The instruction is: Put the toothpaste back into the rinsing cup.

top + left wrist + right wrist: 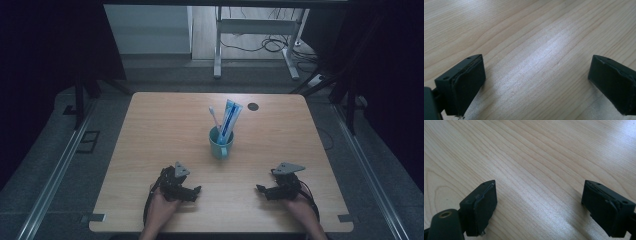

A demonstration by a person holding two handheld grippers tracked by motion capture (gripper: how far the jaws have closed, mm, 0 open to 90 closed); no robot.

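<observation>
Cup: teal cup standing upright near the middle of the worktop, its handle turned toward the person's side.
Cup contents: 1 blue-and-white toothpaste tube and 1 toothbrush stand inside it, both leaning against the rim and rising above it; the toothbrush sits to the left of the tube in the high view.
Worktop: light wood-grain worktop with a small dark round spot on its far side, to the right of the cup.
Left tongs: left tongs rest low on the near part of the worktop, held by the person's left hand, pointing toward the right; they lie well apart from the cup, nearer the person and to its left.
Left tongs state: in the left gripper view the 2 black jaws are spread wide with bare wood between them, holding nothing.
Right tongs: right tongs rest low on the near part of the worktop, held by the person's right hand, pointing toward the left; they lie well apart from the cup, nearer the person and to its right.
Right tongs state: in the right gripper view the 2 jaws are likewise spread wide over bare wood, holding nothing.
Surroundings: beyond the worktop's far edge, grey floor, the white legs of another desk and loose cables.
</observation>
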